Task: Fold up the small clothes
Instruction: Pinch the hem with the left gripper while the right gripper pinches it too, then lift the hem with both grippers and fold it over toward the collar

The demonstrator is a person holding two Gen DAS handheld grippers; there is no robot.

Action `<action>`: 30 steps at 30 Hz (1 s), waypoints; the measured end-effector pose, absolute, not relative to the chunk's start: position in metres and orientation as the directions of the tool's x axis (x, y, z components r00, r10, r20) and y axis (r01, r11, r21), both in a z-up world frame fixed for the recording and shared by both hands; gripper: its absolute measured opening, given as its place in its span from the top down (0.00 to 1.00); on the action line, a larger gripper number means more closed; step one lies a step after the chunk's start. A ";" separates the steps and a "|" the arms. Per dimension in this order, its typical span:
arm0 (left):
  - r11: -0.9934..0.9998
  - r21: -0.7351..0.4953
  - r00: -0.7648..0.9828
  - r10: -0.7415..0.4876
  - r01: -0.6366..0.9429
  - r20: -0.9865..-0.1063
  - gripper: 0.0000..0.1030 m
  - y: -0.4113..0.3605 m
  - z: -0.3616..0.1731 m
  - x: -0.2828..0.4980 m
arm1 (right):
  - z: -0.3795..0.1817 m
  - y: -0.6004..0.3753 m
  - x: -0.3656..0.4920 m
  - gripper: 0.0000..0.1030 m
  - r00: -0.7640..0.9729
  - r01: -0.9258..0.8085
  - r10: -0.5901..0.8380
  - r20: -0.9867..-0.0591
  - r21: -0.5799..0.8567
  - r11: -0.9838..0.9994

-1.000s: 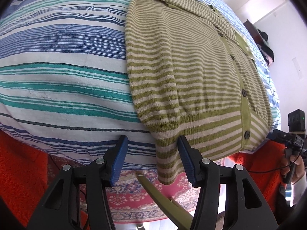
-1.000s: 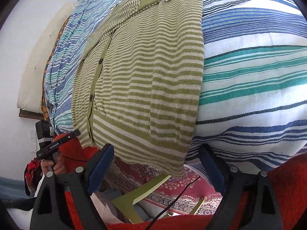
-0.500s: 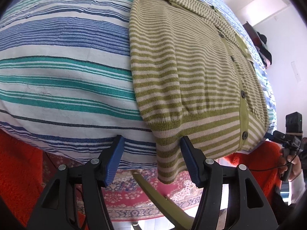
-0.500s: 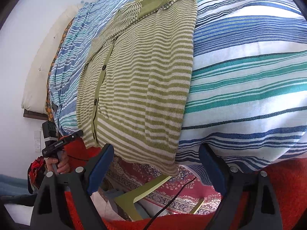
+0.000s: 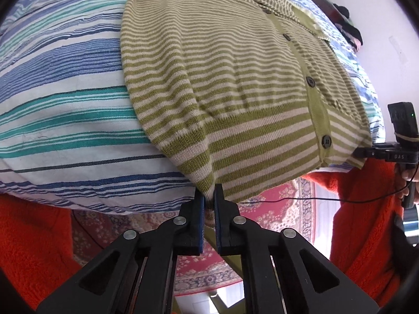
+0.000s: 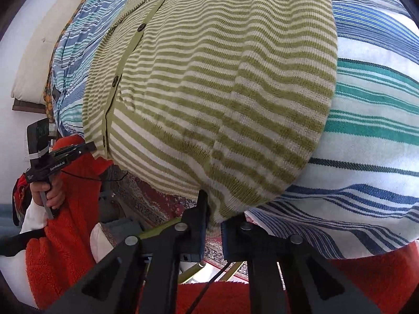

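A green and cream striped buttoned cardigan (image 5: 235, 83) lies on a striped bedsheet (image 5: 65, 99), its hem hanging over the near edge. My left gripper (image 5: 208, 201) is shut on the hem's left corner, where a sleeve is folded in. In the right wrist view the cardigan (image 6: 222, 78) fills the middle, and my right gripper (image 6: 213, 219) is shut on the hem's right corner. Each gripper shows at the side of the other's view, the right gripper (image 5: 392, 154) and the left gripper (image 6: 62, 154).
The bed's near edge drops to a red patterned rug (image 5: 275, 201) on the floor. The person's orange fleece sleeves (image 5: 31, 235) flank both grippers. A green chair leg (image 6: 162, 229) and a black cable (image 5: 314, 200) lie below. A pillow (image 6: 34, 60) lies at the bed's far end.
Both grippers moved forward to the cardigan's hem and closed on it, the left on the left corner and the right on the right corner. Both were open before.
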State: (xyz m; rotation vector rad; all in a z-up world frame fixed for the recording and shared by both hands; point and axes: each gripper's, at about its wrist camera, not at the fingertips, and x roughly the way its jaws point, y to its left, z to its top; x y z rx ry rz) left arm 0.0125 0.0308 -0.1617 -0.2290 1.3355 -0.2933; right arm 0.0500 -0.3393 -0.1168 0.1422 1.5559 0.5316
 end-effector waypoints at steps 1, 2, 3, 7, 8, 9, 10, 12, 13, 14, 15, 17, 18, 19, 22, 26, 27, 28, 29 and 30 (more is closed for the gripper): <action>0.940 -0.331 0.213 -0.340 0.078 -0.916 0.96 0.032 -0.157 0.012 | -0.110 -0.340 0.048 0.93 -0.065 -0.234 0.428 -0.901 0.431 0.871; 0.936 -0.346 0.220 -0.353 0.068 -0.910 0.96 0.034 -0.153 0.012 | -0.103 -0.342 0.046 0.93 -0.055 -0.232 0.452 -0.890 0.452 0.861; 0.928 -0.370 0.229 -0.372 0.053 -0.900 0.96 0.038 -0.149 0.013 | -0.094 -0.343 0.046 0.93 -0.041 -0.230 0.476 -0.879 0.472 0.851; 0.866 -0.500 0.309 -0.471 -0.017 -0.826 0.97 0.060 -0.124 0.028 | -0.058 -0.350 0.051 0.93 0.052 -0.203 0.585 -0.809 0.565 0.799; 0.852 -0.523 0.332 -0.485 -0.029 -0.809 0.97 0.065 -0.117 0.035 | -0.049 -0.351 0.055 0.93 0.084 -0.197 0.612 -0.786 0.589 0.784; 0.841 -0.540 0.355 -0.494 -0.039 -0.794 0.96 0.070 -0.109 0.043 | -0.040 -0.352 0.061 0.93 0.116 -0.192 0.635 -0.764 0.610 0.769; 0.832 -0.553 0.377 -0.497 -0.049 -0.781 0.96 0.074 -0.102 0.053 | -0.033 -0.352 0.068 0.93 0.146 -0.189 0.652 -0.744 0.625 0.757; 0.815 -0.574 0.410 -0.501 -0.071 -0.762 0.97 0.085 -0.092 0.076 | -0.021 -0.351 0.085 0.93 0.206 -0.191 0.660 -0.723 0.631 0.752; 0.811 -0.579 0.422 -0.497 -0.082 -0.758 0.97 0.089 -0.089 0.091 | -0.016 -0.351 0.096 0.93 0.235 -0.196 0.653 -0.720 0.623 0.758; 0.814 -0.574 0.433 -0.488 -0.089 -0.758 0.97 0.092 -0.085 0.107 | -0.012 -0.351 0.108 0.93 0.264 -0.199 0.643 -0.719 0.612 0.766; 0.821 -0.564 0.444 -0.473 -0.092 -0.761 0.97 0.092 -0.082 0.125 | -0.009 -0.350 0.121 0.93 0.290 -0.195 0.637 -0.715 0.607 0.770; 0.834 -0.544 0.459 -0.448 -0.096 -0.767 0.97 0.091 -0.076 0.162 | -0.008 -0.353 0.153 0.93 0.332 -0.173 0.629 -0.703 0.610 0.773; 0.839 -0.536 0.463 -0.438 -0.099 -0.771 0.97 0.089 -0.074 0.180 | -0.008 -0.355 0.170 0.93 0.353 -0.163 0.620 -0.701 0.607 0.778; 0.848 -0.521 0.467 -0.421 -0.103 -0.778 0.97 0.089 -0.072 0.200 | -0.010 -0.354 0.187 0.93 0.370 -0.153 0.614 -0.698 0.606 0.781; 0.868 -0.483 0.473 -0.380 -0.114 -0.795 0.97 0.090 -0.071 0.255 | -0.012 -0.350 0.240 0.93 0.411 -0.136 0.594 -0.692 0.597 0.790; 0.893 -0.431 0.472 -0.327 -0.129 -0.819 0.96 0.086 -0.078 0.320 | -0.019 -0.349 0.313 0.93 0.446 -0.107 0.576 -0.686 0.598 0.795; 0.899 -0.416 0.471 -0.311 -0.135 -0.826 0.96 0.085 -0.081 0.335 | -0.022 -0.346 0.331 0.93 0.448 -0.098 0.570 -0.688 0.596 0.797; 0.906 -0.399 0.468 -0.294 -0.142 -0.834 0.96 0.083 -0.084 0.349 | -0.024 -0.346 0.347 0.93 0.450 -0.090 0.564 -0.692 0.593 0.800; 0.911 -0.382 0.465 -0.276 -0.151 -0.841 0.96 0.082 -0.087 0.362 | -0.026 -0.347 0.362 0.93 0.457 -0.081 0.552 -0.697 0.586 0.807; 0.916 -0.369 0.464 -0.260 -0.160 -0.847 0.96 0.080 -0.091 0.376 | -0.029 -0.347 0.377 0.93 0.461 -0.073 0.545 -0.700 0.582 0.810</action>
